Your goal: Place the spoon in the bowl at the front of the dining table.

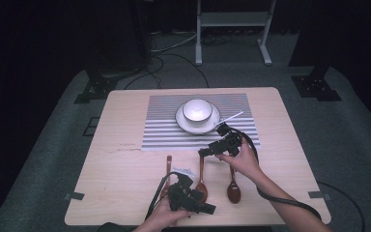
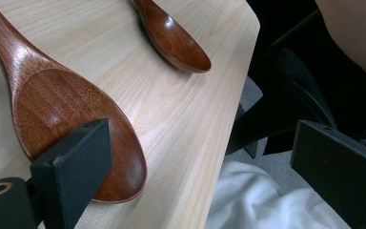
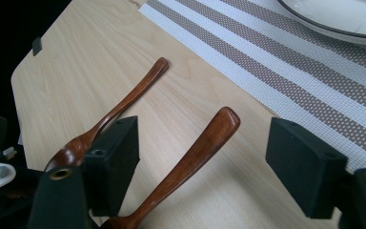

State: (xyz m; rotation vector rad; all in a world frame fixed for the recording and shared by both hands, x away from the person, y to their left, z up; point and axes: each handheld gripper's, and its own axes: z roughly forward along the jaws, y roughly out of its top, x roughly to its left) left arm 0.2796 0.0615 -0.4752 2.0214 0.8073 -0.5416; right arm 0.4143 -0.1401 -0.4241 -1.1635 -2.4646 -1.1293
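**Right gripper lined up on the middle spoon handle**

We have three wooden spoons on the near half of the table (image 1: 125, 193), bowls toward us, handles pointing at the striped placemat (image 1: 164, 135). The middle spoon (image 1: 201, 183) is our target: in the right gripper view its handle (image 3: 195, 152) runs up between the jaws, with clear gaps on both sides, so nothing is gripped yet. The right gripper (image 1: 204, 152) hangs over that handle's tip, jaws wide. That end makes sense, since the slim part suits a two-jaw pinch better than the bowl.

The left gripper (image 1: 205, 209) rests near the table's front edge, jaws wide apart and empty. One pad (image 2: 76, 167) sits in front of the middle spoon's bowl, and we can't tell whether it touches.

Materials: the spoons are dark reddish wood, glossy, with rounded handles that could be slippery under flat pads. The left spoon (image 3: 119, 109) is slimmer and curved; the right spoon (image 1: 233, 188) lies apart. A white bowl (image 1: 196, 110) sits on a white plate (image 1: 183, 123) on the woven placemat. The table is pale and matt.
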